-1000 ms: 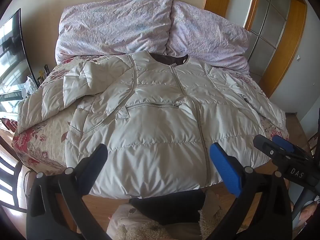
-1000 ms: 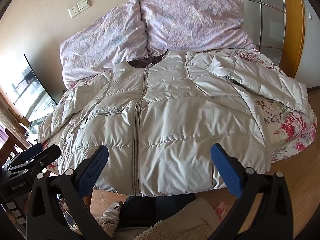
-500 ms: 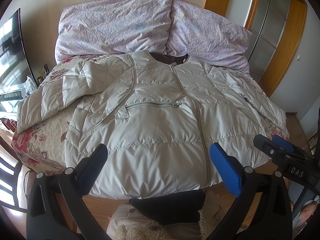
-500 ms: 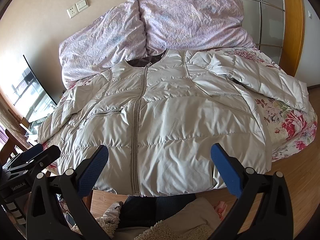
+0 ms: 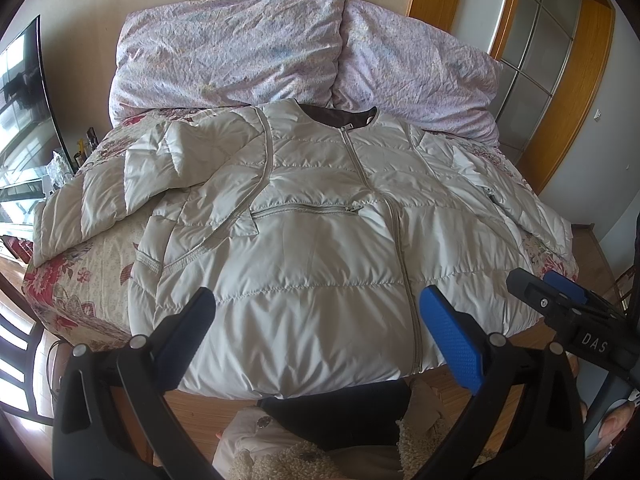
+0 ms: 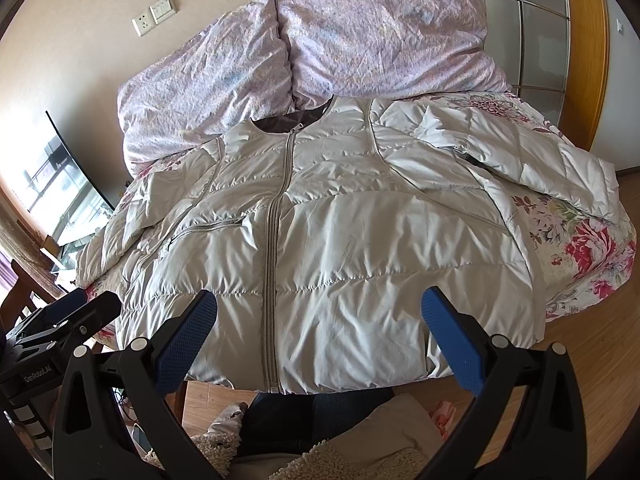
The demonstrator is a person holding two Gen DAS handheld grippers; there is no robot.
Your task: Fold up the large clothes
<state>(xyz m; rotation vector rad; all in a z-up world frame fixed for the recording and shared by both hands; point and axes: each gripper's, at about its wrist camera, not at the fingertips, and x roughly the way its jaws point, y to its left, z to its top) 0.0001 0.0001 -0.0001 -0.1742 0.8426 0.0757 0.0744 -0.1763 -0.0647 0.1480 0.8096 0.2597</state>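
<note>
Left wrist view: bed (image 5: 92,276) with floral cover fills the frame, two lilac pillows (image 5: 232,48) against the head edge. Pale quilted jacket (image 5: 320,248) lies front-up and zipped across the bed, collar toward the pillows, hem draped over the foot edge. One sleeve (image 5: 100,200) is doubled near the bed's left edge; the other sleeve (image 6: 520,160) runs toward the right edge. No fold made yet, by the look of it.

Left gripper (image 5: 316,320) hangs above the hem, fingers spread wide, nothing held. Right gripper (image 6: 320,320) the same: fingers apart, empty, over the hem beside the zipper (image 6: 272,280).

Risks, as judged: slick padded fabric may slide out of a shallow pinch; hem overhanging the foot edge could drag the jacket to the floor when one side is lifted; trapped air could make a fold spring back.

Hidden: jacket back, the hem's underside below the foot edge, both cuffs' inner faces. Person's legs and a fleecy item at bottom are cut off.
</note>
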